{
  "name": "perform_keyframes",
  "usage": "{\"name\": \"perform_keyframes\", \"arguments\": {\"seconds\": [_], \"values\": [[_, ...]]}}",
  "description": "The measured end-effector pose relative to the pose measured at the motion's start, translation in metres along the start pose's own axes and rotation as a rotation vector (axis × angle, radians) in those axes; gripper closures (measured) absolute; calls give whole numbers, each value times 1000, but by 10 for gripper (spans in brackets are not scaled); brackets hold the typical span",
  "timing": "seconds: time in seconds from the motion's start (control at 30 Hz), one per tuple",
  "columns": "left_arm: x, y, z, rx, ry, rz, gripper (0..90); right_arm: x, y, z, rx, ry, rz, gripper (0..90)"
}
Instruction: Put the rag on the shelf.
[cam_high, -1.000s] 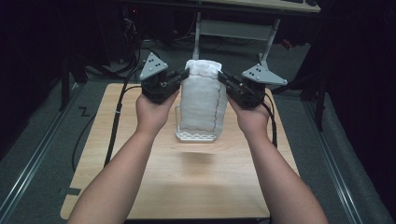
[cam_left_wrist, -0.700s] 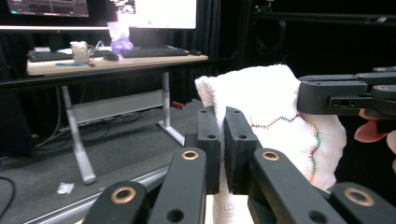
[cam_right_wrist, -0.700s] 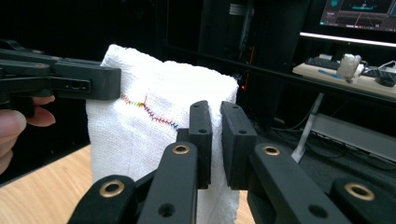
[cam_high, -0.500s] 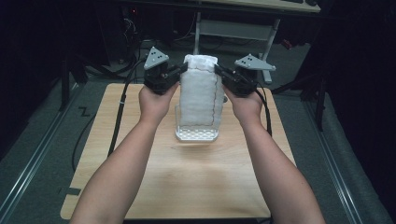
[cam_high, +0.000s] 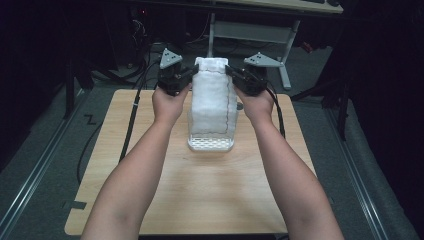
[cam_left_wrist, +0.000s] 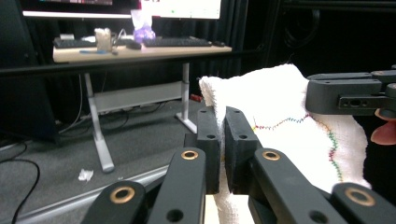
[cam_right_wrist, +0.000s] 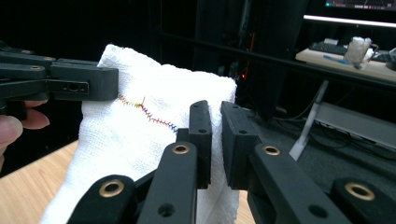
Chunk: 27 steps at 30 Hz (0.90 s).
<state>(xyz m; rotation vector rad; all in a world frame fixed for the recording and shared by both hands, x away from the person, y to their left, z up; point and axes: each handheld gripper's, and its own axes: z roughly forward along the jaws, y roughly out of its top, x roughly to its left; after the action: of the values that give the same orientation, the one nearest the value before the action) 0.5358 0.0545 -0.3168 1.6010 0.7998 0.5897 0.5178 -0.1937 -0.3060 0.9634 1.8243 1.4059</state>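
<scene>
High view: a white cloth (cam_high: 211, 100) with a soft woven texture hangs stretched as a tall rectangle at the upper centre of the frame. A thin line of coloured stitching runs near its edges. No writing can be read on it. The left gripper (cam_high: 186, 76) pinches the cloth's upper left corner and the right gripper (cam_high: 233, 73) pinches its upper right corner. Both bare forearms reach up from the bottom edge. Below the cloth, a clear plastic basket (cam_high: 211, 144) with a perforated base stands on the pale wooden desk (cam_high: 210, 192).

Left gripper view: its black jaws stand narrow at lower centre, clamped on the cloth's edge (cam_left_wrist: 280, 112); rainbow zigzag stitching shows to the right.

Right gripper view: its jaws are likewise narrow, clamped on the cloth (cam_right_wrist: 154, 135), which fills the left half.
</scene>
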Motion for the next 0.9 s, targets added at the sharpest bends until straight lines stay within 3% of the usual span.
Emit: {"name": "perform_keyframes", "arguments": {"seconds": [0.27, 0.43, 0.53, 0.6, 0.63, 0.73, 0.9], "values": [[8, -18, 16, 87, 0, -27, 857, -9, -17, 20, 81, 11, 13, 833], [17, -33, 28, 181, -21, -78, 856, -15, -31, 36, 155, 20, 35, 825], [20, -41, 32, 233, -21, -87, 852, -16, -36, 41, 189, 30, 50, 818], [23, -45, 32, 229, -35, -114, 807, -19, -41, 44, 221, 39, 65, 766], [25, -46, 31, 227, -41, -132, 734, -20, -43, 44, 224, 47, 78, 720], [27, -46, 27, 206, -16, -146, 633, -26, -46, 42, 211, 31, 109, 633], [30, -42, 19, 190, -1, -150, 602, -32, -48, 37, 206, -1, 119, 596]]}}
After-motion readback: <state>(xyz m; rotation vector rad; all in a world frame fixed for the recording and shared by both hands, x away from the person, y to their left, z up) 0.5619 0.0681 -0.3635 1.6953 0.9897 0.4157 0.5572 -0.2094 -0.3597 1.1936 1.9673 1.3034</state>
